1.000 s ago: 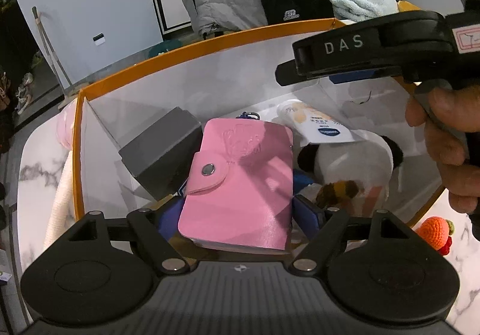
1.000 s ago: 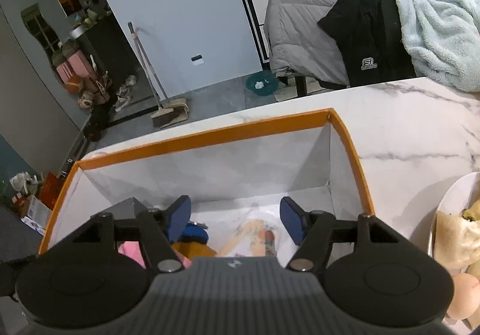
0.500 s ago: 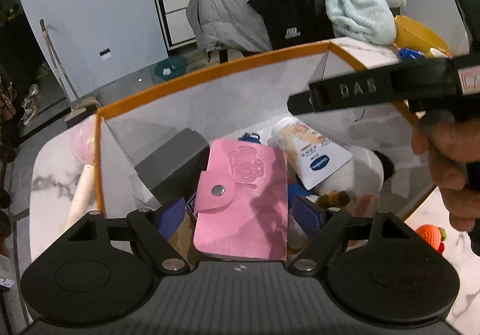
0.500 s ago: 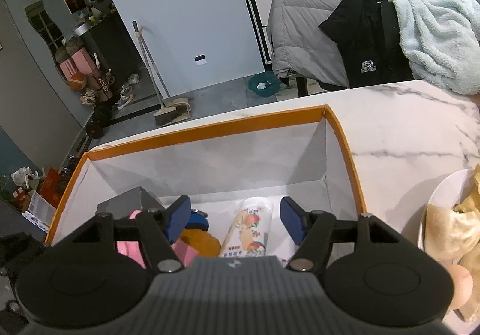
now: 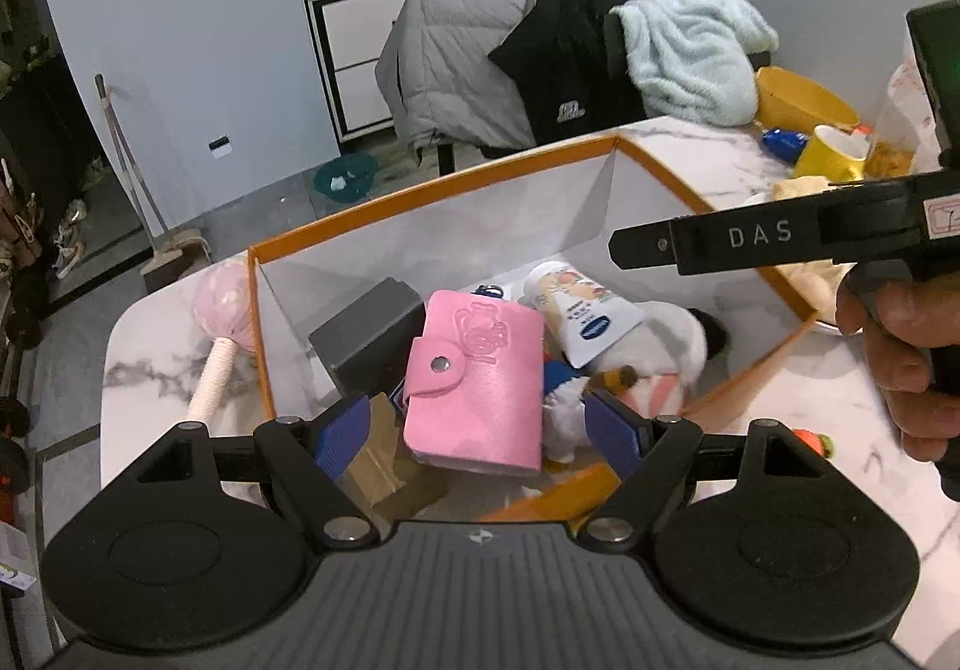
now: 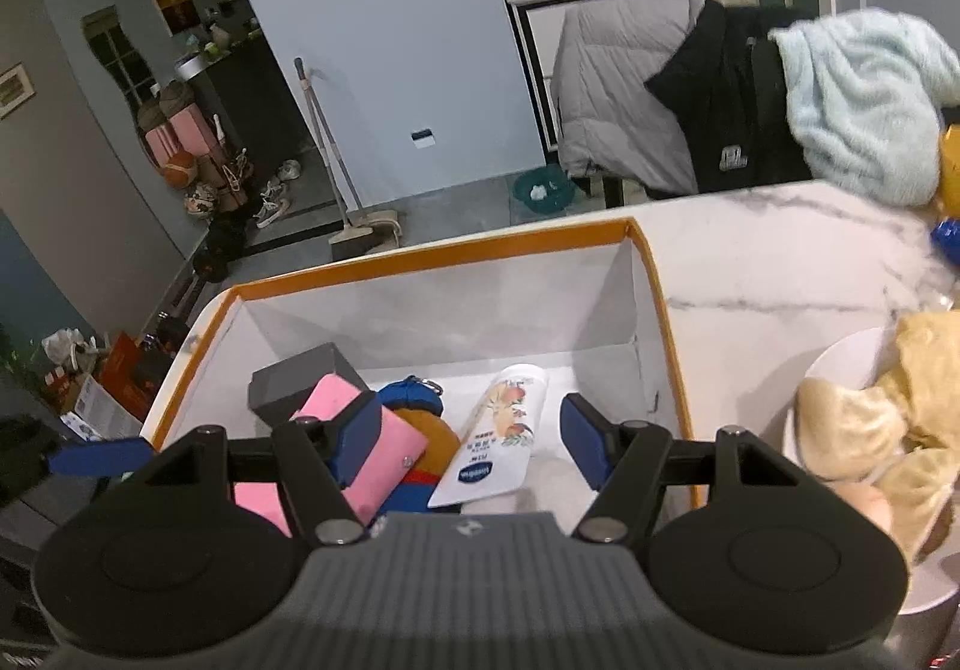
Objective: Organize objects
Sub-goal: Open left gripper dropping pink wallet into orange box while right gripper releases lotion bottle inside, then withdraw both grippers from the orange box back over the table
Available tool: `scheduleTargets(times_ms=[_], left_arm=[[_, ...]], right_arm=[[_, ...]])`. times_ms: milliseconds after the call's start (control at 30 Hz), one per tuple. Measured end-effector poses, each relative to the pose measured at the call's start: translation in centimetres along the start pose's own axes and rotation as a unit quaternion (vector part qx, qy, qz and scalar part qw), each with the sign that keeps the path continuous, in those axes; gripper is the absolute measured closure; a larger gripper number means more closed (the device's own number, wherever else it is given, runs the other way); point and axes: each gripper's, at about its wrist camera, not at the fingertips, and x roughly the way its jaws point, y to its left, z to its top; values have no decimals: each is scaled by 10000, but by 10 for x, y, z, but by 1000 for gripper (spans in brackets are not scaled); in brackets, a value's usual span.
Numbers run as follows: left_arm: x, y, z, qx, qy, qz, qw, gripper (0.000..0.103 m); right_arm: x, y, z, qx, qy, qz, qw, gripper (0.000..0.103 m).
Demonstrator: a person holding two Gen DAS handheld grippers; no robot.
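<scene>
While both grippers hang over the box, we log:
left gripper (image 5: 477, 424): jaws apart, we see nothing clamped
right gripper (image 6: 471, 439): jaws apart, empty
box (image 5: 432, 202): orange-rimmed, on marble table (image 6: 780, 274)
pink wallet (image 5: 474, 376): inside box, atop grey case (image 5: 366, 334)
lotion tube (image 6: 498, 430): in box, beside wallet
</scene>
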Motion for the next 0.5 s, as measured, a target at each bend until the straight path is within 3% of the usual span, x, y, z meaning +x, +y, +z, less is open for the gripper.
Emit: scheduleTargets(times_ms=[500], left_arm=[[-52,-4,-35,-32,-292,-45,9996,10]], right_arm=[[-68,22,-26,-483,-214,344,9980,35]])
